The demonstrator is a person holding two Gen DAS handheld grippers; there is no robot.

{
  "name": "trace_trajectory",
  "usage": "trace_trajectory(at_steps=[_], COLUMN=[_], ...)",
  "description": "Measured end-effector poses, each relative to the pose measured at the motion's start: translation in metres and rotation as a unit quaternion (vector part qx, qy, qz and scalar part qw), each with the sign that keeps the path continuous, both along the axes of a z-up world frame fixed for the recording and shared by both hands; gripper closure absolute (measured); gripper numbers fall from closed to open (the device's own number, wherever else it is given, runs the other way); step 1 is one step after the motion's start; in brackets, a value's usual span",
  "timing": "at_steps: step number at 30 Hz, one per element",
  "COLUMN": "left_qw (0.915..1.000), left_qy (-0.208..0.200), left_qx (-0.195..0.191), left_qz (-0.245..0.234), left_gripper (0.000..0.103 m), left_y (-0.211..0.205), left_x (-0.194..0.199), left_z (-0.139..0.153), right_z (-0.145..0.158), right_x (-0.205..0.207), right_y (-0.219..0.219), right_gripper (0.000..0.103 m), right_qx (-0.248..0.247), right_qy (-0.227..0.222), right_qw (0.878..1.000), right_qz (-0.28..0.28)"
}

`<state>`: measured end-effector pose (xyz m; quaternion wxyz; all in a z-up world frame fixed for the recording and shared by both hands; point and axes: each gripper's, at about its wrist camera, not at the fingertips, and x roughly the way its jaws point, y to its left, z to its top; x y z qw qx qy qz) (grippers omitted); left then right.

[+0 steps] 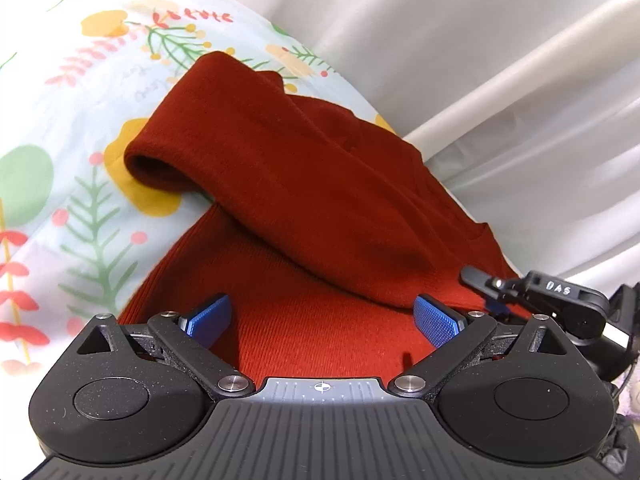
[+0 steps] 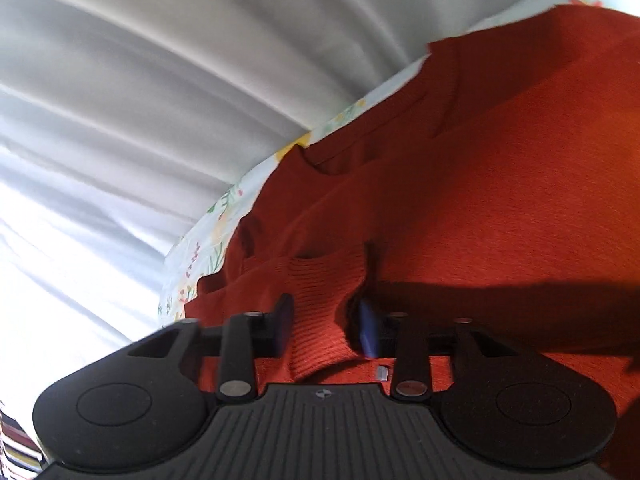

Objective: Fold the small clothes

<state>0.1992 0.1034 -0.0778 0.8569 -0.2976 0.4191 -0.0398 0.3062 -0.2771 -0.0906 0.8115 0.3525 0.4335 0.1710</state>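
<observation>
The red sweater [image 1: 304, 184] lies partly folded on the floral sheet [image 1: 80, 120]. The left hand-held gripper [image 1: 322, 320] hovers released above it. The right hand-held gripper [image 2: 326, 328] is clenched on the sweater's ribbed edge [image 2: 320, 304].

Our left gripper [image 1: 322, 318] points forward and downward, its jaws spread wide, the blue pads [image 1: 210, 318] standing well apart with nothing pressed between them. Our right gripper [image 2: 326, 328] also tilts downward, its black arms drawn in nearly parallel and its jaws closed onto a bunched fold of the red sweater [image 2: 320, 304], the pads pressing it from both sides. From the left wrist view, our right gripper shows at the right edge, just beside the left one.
</observation>
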Motion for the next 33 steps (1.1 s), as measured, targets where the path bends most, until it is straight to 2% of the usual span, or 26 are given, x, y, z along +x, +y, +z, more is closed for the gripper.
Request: trace_trajectory(at_steps=[1, 4, 7, 10, 12, 17, 18, 20, 22, 24, 25, 26, 27, 29, 31, 33], left_qw=[1.0000, 0.9999, 0.9997, 0.9994, 0.9993, 0.9983, 0.9979, 0.9970, 0.9966, 0.9962, 0.9960, 0.9958, 0.9956, 0.9947, 0.9938, 0.9920], left_qy=[0.000, 0.001, -0.002, -0.001, -0.001, -0.009, -0.013, -0.017, -0.016, -0.012, -0.010, -0.008, -0.007, -0.009, -0.009, -0.017], left_qx=[0.003, 0.014, 0.024, 0.035, 0.038, 0.054, 0.060, 0.070, 0.074, 0.078, 0.080, 0.081, 0.082, 0.086, 0.094, 0.109], left_qz=[0.001, 0.001, -0.001, -0.001, 0.000, -0.017, -0.021, -0.028, -0.034, -0.037, -0.039, -0.042, -0.045, -0.055, -0.058, -0.061], left_gripper=[0.002, 0.003, 0.002, 0.003, 0.003, 0.003, 0.003, 0.003, 0.003, 0.003, 0.003, 0.002, 0.003, 0.003, 0.003, 0.003], left_y=[0.000, -0.002, -0.004, -0.006, -0.008, -0.017, -0.019, -0.024, -0.028, -0.032, -0.033, -0.035, -0.036, -0.040, -0.043, -0.044], left_x=[0.002, 0.007, 0.010, 0.015, 0.020, 0.033, 0.035, 0.039, 0.043, 0.045, 0.046, 0.047, 0.047, 0.048, 0.049, 0.048], left_z=[0.001, 0.003, 0.004, 0.004, 0.004, 0.008, 0.010, 0.012, 0.013, 0.012, 0.012, 0.012, 0.013, 0.016, 0.018, 0.019], right_z=[0.005, 0.031, 0.058, 0.059, 0.050, 0.025, 0.020, 0.009, 0.003, 0.003, 0.004, 0.004, 0.006, 0.015, 0.026, 0.028], right_x=[0.000, -0.011, -0.032, -0.039, -0.040, -0.041, -0.042, -0.039, -0.039, -0.036, -0.035, -0.033, -0.032, -0.037, -0.046, -0.051], right_y=[0.003, 0.011, -0.003, -0.028, -0.047, -0.079, -0.084, -0.092, -0.091, -0.086, -0.082, -0.077, -0.072, -0.065, -0.063, -0.067], right_gripper=[0.098, 0.100, 0.100, 0.100, 0.100, 0.098, 0.096, 0.071, 0.070, 0.068, 0.071, 0.090, 0.097, 0.098, 0.098, 0.098], right_qx=[-0.028, -0.118, -0.220, -0.282, -0.289, -0.234, -0.219, -0.185, -0.155, -0.148, -0.155, -0.171, -0.191, -0.236, -0.290, -0.343], right_qy=[-0.010, -0.091, -0.160, -0.160, -0.138, -0.082, -0.074, -0.052, -0.053, -0.057, -0.061, -0.065, -0.068, -0.097, -0.128, -0.135], right_qw=[1.000, 0.989, 0.960, 0.940, 0.940, 0.959, 0.963, 0.971, 0.975, 0.978, 0.977, 0.975, 0.973, 0.960, 0.938, 0.915], right_qz=[0.001, -0.005, -0.070, -0.105, -0.116, -0.137, -0.140, -0.146, -0.147, -0.139, -0.132, -0.124, -0.114, -0.118, -0.140, -0.165])
